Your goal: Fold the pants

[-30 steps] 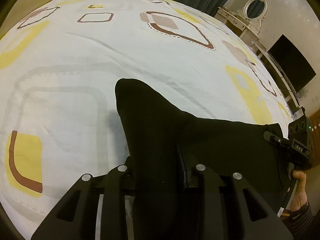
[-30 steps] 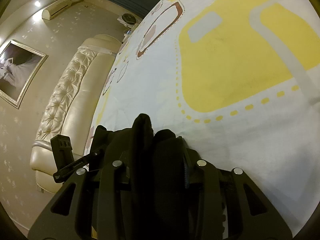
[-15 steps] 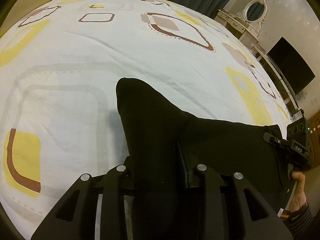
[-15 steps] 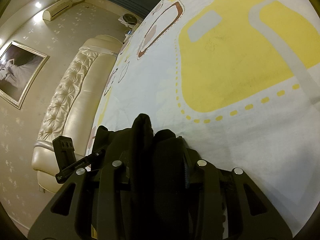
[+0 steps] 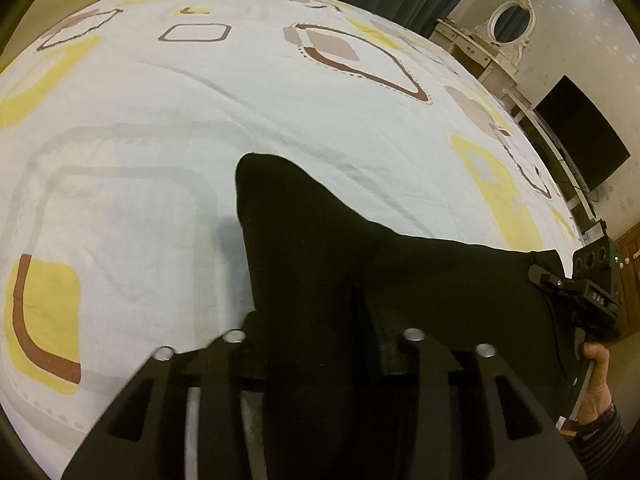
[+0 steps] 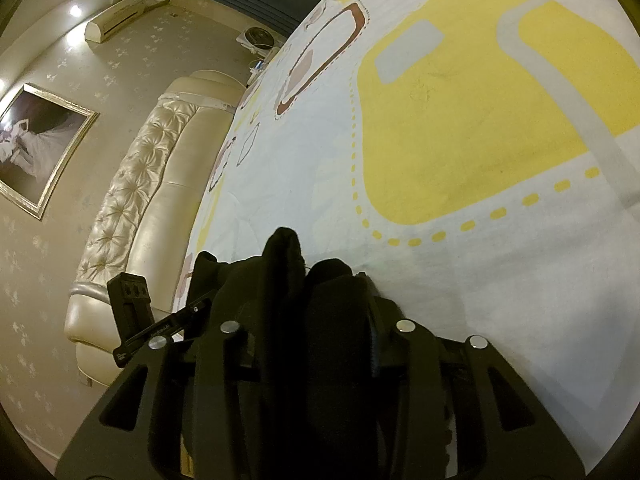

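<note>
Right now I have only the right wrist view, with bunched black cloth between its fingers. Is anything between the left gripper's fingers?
Observer: Yes. The left gripper has the black pants between its fingers, which are opening.
Operator: Does the cloth run unbroken between the two grippers?
Observer: It does. It spans the bedspread across to the right gripper, whose fingers are also opening with cloth between them.
Operator: Is any part lying loose?
Observer: One rounded end lies flat on the bed beyond the left fingers.
</note>
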`<action>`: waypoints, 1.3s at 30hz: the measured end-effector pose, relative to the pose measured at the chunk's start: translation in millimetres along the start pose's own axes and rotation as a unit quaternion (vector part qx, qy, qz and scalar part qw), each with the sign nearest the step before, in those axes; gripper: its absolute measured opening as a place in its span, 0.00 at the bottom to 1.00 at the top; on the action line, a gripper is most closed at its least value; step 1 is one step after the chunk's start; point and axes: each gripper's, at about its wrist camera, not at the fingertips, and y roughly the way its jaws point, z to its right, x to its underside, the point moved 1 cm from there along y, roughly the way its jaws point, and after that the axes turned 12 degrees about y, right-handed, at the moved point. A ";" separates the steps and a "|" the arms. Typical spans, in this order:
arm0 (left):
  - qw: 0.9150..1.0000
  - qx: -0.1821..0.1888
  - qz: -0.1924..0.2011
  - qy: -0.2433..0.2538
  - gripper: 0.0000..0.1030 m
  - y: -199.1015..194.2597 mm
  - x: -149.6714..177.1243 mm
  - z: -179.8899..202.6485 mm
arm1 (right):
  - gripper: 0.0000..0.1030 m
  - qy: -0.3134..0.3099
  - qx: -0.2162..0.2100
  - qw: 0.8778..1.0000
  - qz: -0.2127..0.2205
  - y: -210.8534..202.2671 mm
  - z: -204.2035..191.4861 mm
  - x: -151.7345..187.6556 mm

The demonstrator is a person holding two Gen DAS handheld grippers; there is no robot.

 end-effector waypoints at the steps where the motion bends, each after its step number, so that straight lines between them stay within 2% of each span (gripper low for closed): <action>1: 1.000 0.002 0.003 -0.003 0.51 -2.6 0.5 -1.2 | 0.40 0.003 -0.001 1.000 0.000 -0.7 -0.4 0.1; 5: 1.000 0.022 0.019 -0.012 0.69 -23.0 12.1 -8.3 | 0.62 0.022 -0.004 1.000 0.003 -12.9 -5.7 4.9; 6: 0.999 0.032 0.018 -0.013 0.70 -27.9 18.4 -10.6 | 0.67 0.024 -0.004 1.000 0.003 -19.2 -6.6 8.3; 9: 0.998 0.053 0.015 -0.022 0.73 -43.6 44.1 -17.2 | 0.73 0.023 0.008 1.000 0.005 -37.8 -5.4 20.2; 14: 0.992 0.108 0.015 -0.069 0.77 -65.2 86.9 -23.9 | 0.76 0.029 0.014 0.999 -0.009 -61.2 4.6 49.3; 17: 0.990 0.119 0.010 -0.069 0.77 -74.2 102.9 -15.8 | 0.76 0.028 0.017 0.999 -0.022 -66.1 6.0 73.5; 22: 0.990 0.133 -0.005 -0.056 0.77 -75.7 114.2 3.7 | 0.76 0.025 0.014 0.999 -0.037 -62.8 0.9 99.0; 26: 0.982 0.167 -0.012 -0.085 0.78 -62.0 109.0 12.7 | 0.76 0.034 0.015 0.999 -0.023 -58.8 -1.2 103.3; 28: 0.980 0.177 -0.014 -0.092 0.78 -56.3 106.9 17.9 | 0.73 0.028 0.024 0.999 -0.021 -56.4 -4.5 105.6; 30: 0.982 0.166 -0.016 -0.093 0.71 -52.0 105.2 24.7 | 0.53 0.022 0.043 0.999 -0.020 -53.7 -5.3 108.0; 32: 0.984 0.151 -0.016 -0.095 0.57 -51.1 102.7 27.4 | 0.44 0.024 0.045 0.999 -0.018 -53.7 -2.0 108.0; 33: 0.984 0.146 -0.016 -0.097 0.54 -51.3 101.4 27.1 | 0.41 0.027 0.042 0.999 -0.018 -54.5 -0.6 107.7; 35: 0.983 0.146 -0.015 -0.109 0.44 -54.2 100.6 24.5 | 0.37 0.037 0.030 0.999 -0.019 -56.0 0.8 107.3; 39: 0.984 0.130 -0.011 -0.118 0.37 -63.9 98.9 25.8 | 0.34 0.034 0.023 0.999 -0.014 -60.4 -5.4 107.8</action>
